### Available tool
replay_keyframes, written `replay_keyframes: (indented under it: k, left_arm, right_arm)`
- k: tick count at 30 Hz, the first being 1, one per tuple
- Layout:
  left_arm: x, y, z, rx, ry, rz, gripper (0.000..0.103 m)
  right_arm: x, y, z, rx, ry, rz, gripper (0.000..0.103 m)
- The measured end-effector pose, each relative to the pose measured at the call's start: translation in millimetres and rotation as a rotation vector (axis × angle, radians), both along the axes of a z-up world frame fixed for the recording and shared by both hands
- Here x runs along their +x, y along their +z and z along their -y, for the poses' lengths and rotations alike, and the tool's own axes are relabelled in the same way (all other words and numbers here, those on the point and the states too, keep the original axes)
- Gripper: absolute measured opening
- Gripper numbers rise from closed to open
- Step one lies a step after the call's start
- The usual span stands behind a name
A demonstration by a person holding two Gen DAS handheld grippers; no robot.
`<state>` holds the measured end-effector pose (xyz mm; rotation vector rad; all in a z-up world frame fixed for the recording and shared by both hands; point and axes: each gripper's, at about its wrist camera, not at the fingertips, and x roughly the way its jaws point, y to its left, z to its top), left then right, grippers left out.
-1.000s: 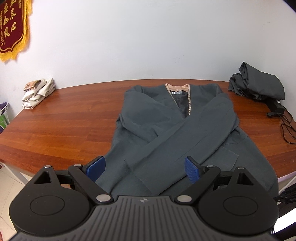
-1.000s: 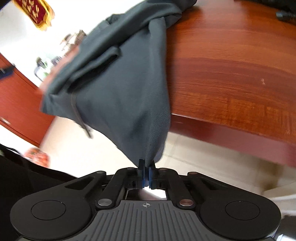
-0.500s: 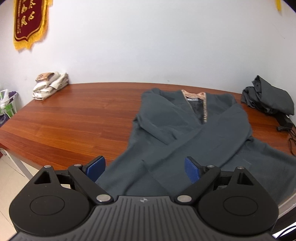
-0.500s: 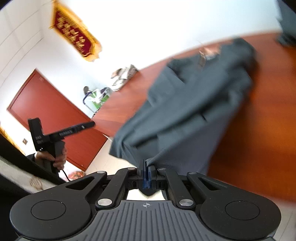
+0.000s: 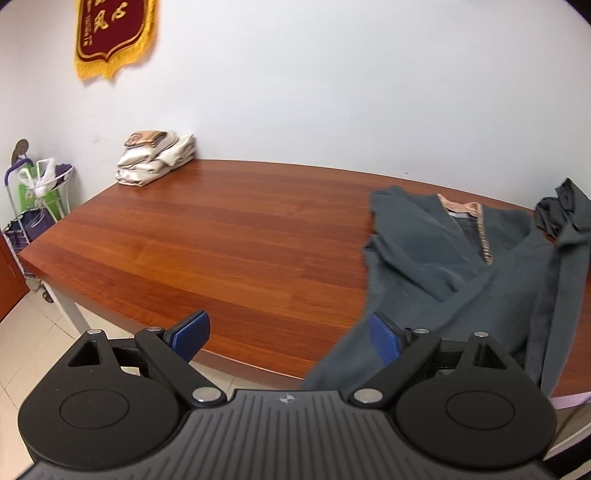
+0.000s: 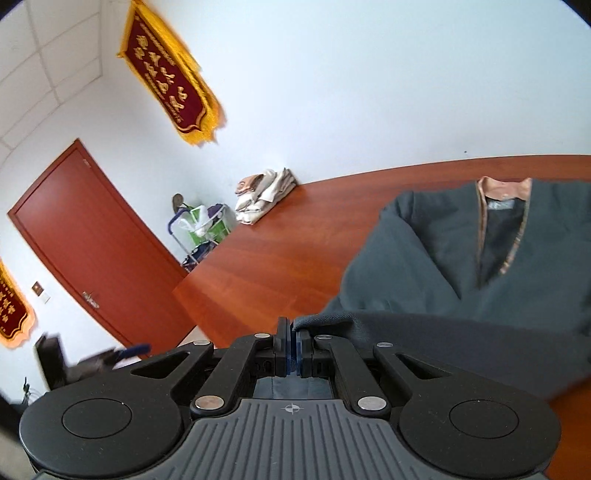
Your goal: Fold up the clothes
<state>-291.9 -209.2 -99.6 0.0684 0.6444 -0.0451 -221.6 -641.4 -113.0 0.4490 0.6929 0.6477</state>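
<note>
Setting: wooden table (image 5: 229,254) against a pale wall, with a red-and-gold pennant (image 5: 110,33) hanging above its far-left end.
Garment: grey jacket (image 5: 436,280) lies on the right part of the table, collar toward the wall and hem spilling over the near edge; sleeves crossed on its chest.
Long axis: from near edge to wall, roughly in line with both grippers' pointing direction.
Right gripper (image 6: 293,343): fingers pressed together on a corner of the jacket's hem (image 6: 332,319), held up above the body of the jacket.
Left gripper (image 5: 286,330): fingers spread wide, holding nothing; the jacket's left edge sits at its right finger, probably behind rather than touching it.
Nearer hand: the right, already on cloth; the fold looks set to travel toward the collar.
Beyond: folded cream clothes (image 5: 155,160) at the far-left corner; dark bundle (image 5: 561,210) far right.
</note>
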Motion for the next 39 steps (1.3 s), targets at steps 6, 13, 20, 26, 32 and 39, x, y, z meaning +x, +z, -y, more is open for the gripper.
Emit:
replay_keyframes:
  k: [6, 13, 20, 26, 32, 39]
  left_arm:
    - [12, -5, -33, 0.017, -0.003, -0.008, 0.095]
    - [19, -24, -51, 0.026, -0.045, -0.041, 0.095]
    - [20, -44, -62, -0.008, -0.138, -0.097, 0.095]
    - [24, -76, -64, -0.035, -0.237, -0.166, 0.095]
    - [29, -116, -65, -0.055, -0.365, -0.209, 0.094]
    - [28, -151, -61, 0.025, -0.585, -0.231, 0.092]
  right_arm:
    - [80, -22, -37, -0.074, -0.056, -0.084, 0.005]
    - [142, -77, -59, -0.161, -0.143, -0.208, 0.005]
    - [167, -119, -72, -0.243, -0.184, -0.304, 0.011]
    - [159, -110, -80, -0.268, -0.206, -0.290, 0.058]
    - [126, -65, -91, -0.275, -0.203, -0.208, 0.066]
    - [67, -39, -100, -0.341, -0.241, -0.160, 0.066]
